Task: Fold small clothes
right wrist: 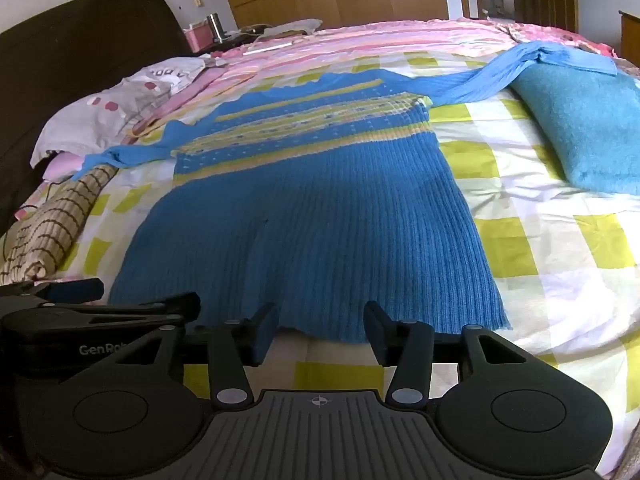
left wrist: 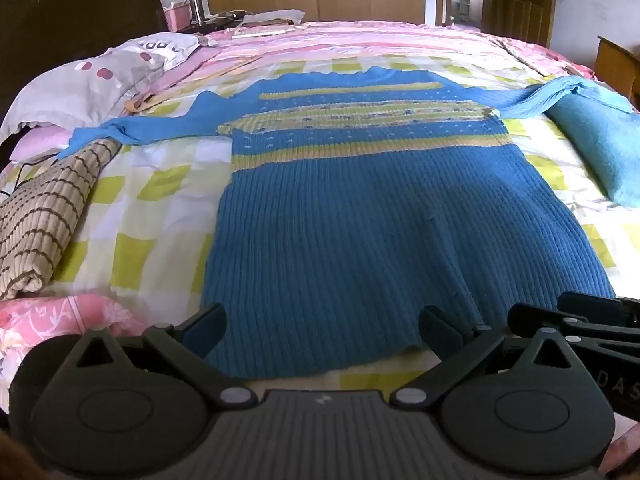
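two black grippers hover side by side over the near edge of a bed, both tilted downward toward the hem of a blue ribbed sweater (left wrist: 360,216). the left gripper (left wrist: 320,332) has its jaws spread as wide as they go, the two pads straddling a broad stretch of the hem without pressing on it. the right gripper (right wrist: 320,330) is open more narrowly, its pads at the hem's edge with nothing pinched between them (the cloth just ahead looks untouched). in the left camera view the right gripper shows at the lower right; in the right camera view the left one shows at the lower left, so they sit close together.

the sweater lies flat on a yellow and white checked sheet (right wrist: 520,248), in the middle of the bed. its long axis runs away from the cameras: hem nearest, neckline and yellow patterned bands farthest. both sleeves are stretched straight out sideways, the left one (left wrist: 132,132) ending on a tan striped bundle (left wrist: 44,216), the right one (right wrist: 472,84) draped onto a teal folded cloth (right wrist: 584,128). laid out flat like this, it seems ready for folding, and the grippers appear placed to take the hem at two points. pillows (left wrist: 88,80) and a pink striped blanket (left wrist: 360,40) lie beyond.
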